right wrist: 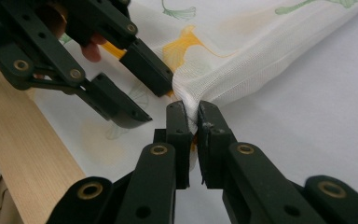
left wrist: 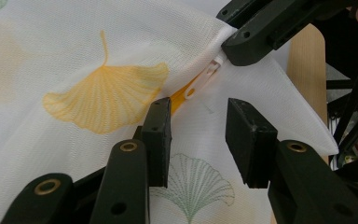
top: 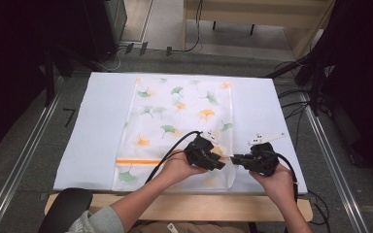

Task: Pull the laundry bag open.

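A white mesh bag (top: 175,126) printed with green and orange ginkgo leaves lies flat on the white sheet (top: 92,136) that covers the bench (top: 189,206), its long side running away from the person and an orange zipper (top: 138,161) crossing it near the close end. Both forearms come in from the bottom of the high view and meet over the bag's near right corner, hands wrapped around the gripper bodies with the jaws pointing toward each other. The left hand (top: 177,167) reaches in at a slant from the lower left, a grey sleeve (top: 99,221) showing at the elbow, and carries the left gripper (top: 222,165) low over the cloth; in the left gripper view (left wrist: 198,135) its jaws stand apart with a clear gap, straddling the orange zipper line and the white zipper pull (left wrist: 205,77) without closing on either. The right hand (top: 277,182) comes up from the lower right, and the right gripper (top: 233,159) points leftward at the bag's edge. In the right gripper view (right wrist: 193,121) its jaws are pressed together on a bunched fold of the mesh at the bag's edge, the fabric drawn up into a small peak between the pads, with the left gripper's spread jaws just beyond it over the cloth. A black cable (top: 170,145) trails from the left gripper across the bag
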